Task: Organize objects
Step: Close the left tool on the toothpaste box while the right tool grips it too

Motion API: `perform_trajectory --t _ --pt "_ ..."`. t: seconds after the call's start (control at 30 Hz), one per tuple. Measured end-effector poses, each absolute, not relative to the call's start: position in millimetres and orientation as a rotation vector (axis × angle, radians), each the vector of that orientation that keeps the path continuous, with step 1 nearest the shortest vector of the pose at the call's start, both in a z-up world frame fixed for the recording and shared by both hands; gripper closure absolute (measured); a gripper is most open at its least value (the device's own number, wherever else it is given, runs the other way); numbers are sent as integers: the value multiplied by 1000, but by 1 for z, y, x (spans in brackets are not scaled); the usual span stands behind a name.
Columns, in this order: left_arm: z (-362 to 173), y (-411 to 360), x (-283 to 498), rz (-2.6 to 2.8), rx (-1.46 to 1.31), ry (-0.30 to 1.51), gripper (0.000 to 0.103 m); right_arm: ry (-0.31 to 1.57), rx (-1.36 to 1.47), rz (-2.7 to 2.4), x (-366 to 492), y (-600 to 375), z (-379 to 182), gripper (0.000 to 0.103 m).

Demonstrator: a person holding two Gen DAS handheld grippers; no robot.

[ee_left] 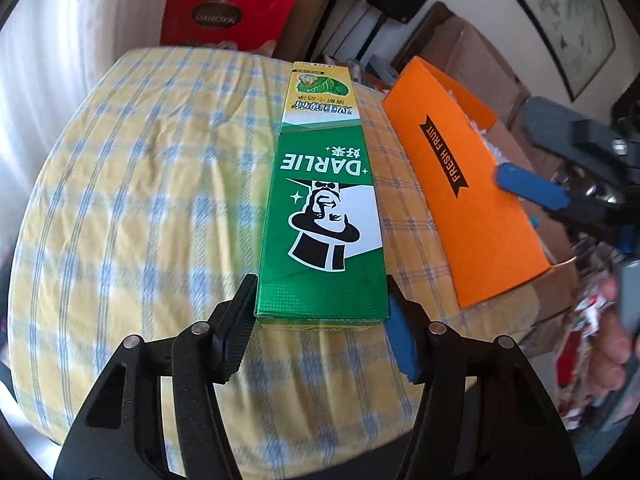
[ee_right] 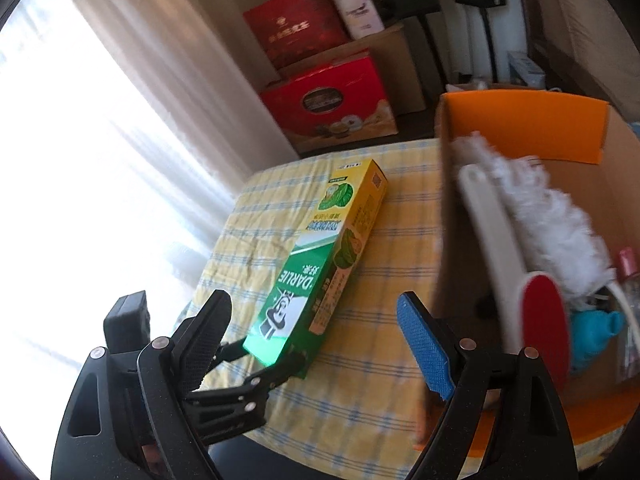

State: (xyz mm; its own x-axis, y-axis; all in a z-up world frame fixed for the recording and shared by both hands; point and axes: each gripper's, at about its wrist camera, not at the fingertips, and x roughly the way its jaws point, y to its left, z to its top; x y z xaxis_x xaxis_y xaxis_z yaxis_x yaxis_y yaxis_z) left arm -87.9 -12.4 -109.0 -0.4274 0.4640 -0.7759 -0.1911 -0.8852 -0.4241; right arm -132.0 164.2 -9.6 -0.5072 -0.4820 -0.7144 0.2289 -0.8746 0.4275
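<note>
Sorting looks well under way, judging by the orange box (ee_right: 524, 128) at the right edge of the tabletop (ee_left: 140, 200): it already holds a white duster (ee_right: 552, 220), a red-faced brush (ee_right: 544, 320), something teal and a small bottle. One item seems left outside it, the toothpaste box (ee_left: 320, 216), lying flat along the middle of the checked yellow-and-blue cloth, its near end toward the front edge and its far end toward the back edge. Left claw (ee_left: 320, 320) is closed onto the near end of the toothpaste box, one pad pressed on each long side; whether the box is lifted or resting on the cloth, cannot tell. Right claw (ee_right: 316, 344) is spread wide with nothing between its pads, hanging by the orange box's near wall. Toothpaste box: long, narrow carton, green at the near half with a top-hatted face and "DARLIE", yellow with a leaf picture at the far half; edges crisp, apparently undented.
</note>
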Motion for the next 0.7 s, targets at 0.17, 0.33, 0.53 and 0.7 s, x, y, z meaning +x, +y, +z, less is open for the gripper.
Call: perform_trajectory --t 0.17,0.33,0.53,0.7 --pt "-112 -26 -82 2306 -1388 -460 47 -371 1285 -2337 -138 137 -25 14" --pt "-113 -34 -76 2291 -1381 -516 47 -277 1282 -2376 -140 117 -28 11" --pt "-118 -50 -74 2265 -1370 -595 47 -223 1310 -2357 -143 98 -42 11" --pt "-121 -57 -73 2242 -1361 -637 47 -257 1378 -2338 -149 90 -67 14"
